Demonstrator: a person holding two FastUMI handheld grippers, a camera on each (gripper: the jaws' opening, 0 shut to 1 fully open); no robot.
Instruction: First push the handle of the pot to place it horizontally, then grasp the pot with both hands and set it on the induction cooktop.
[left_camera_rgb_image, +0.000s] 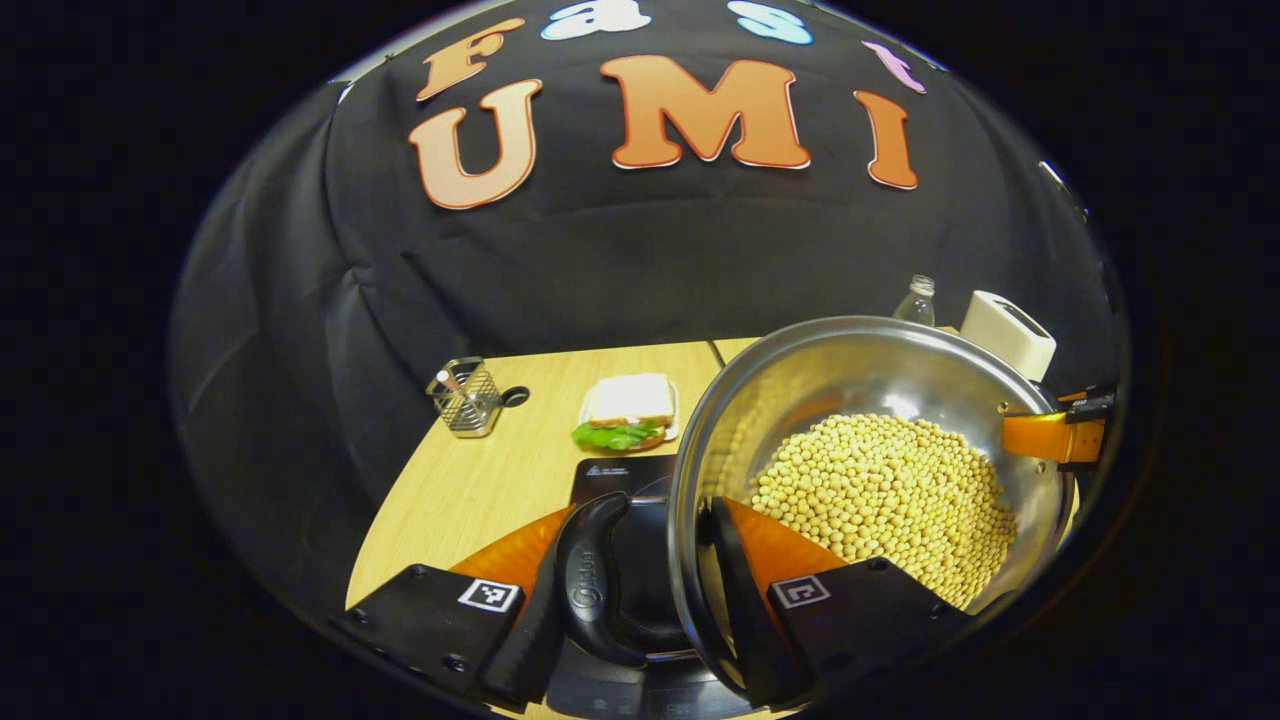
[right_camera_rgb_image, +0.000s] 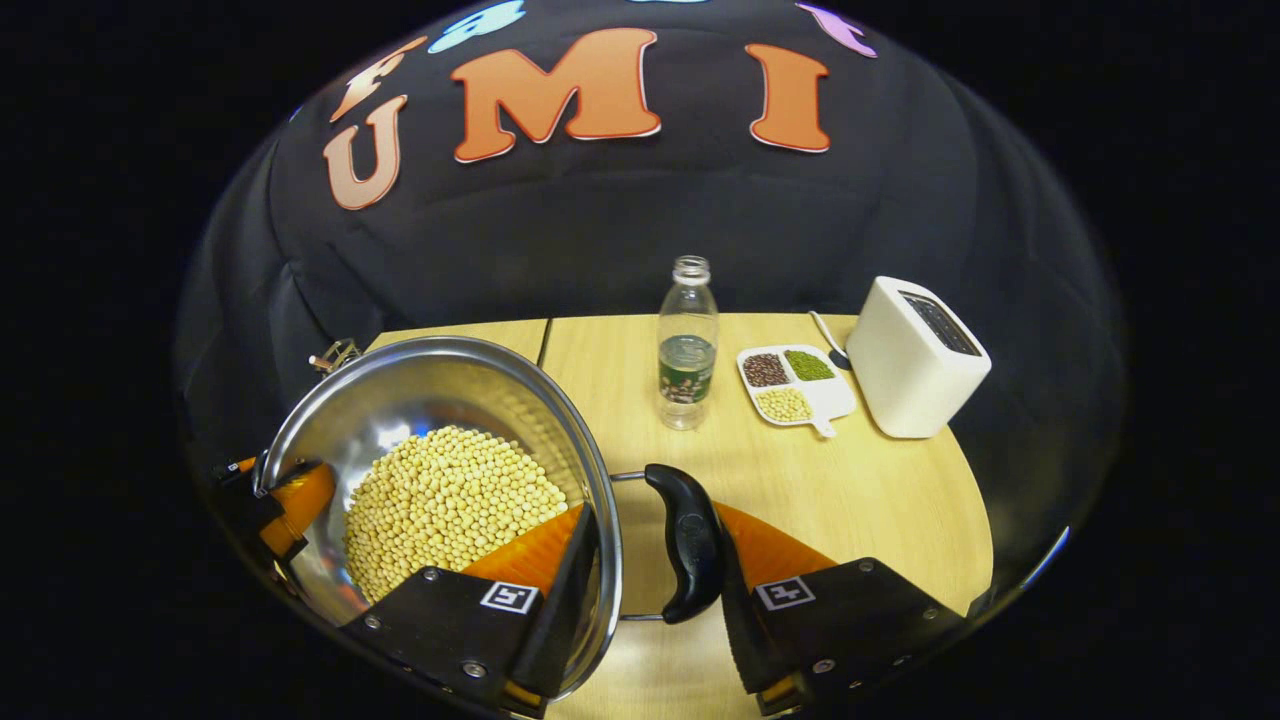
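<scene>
Between left gripper fingers: pot rim plus side handle, both clamped. Right gripper likewise closed over opposite handle. Pot, bean-filled, carried level above induction cooktop; two-sided grip judged to prevent tipping.

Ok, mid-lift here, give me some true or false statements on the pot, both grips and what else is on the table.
1. The pot holds yellow beans. True.
2. The left gripper straddles a pot handle and the rim. True.
3. The bottle is capped. False: its mouth is open, with no cap on it.
4. The right gripper hangs apart from the pot. False: one finger is inside the rim and the other is outside the side handle.
5. A sandwich sits beyond the induction cooktop. True.
6. The toaster lies tipped over. False: it stands upright.
</scene>
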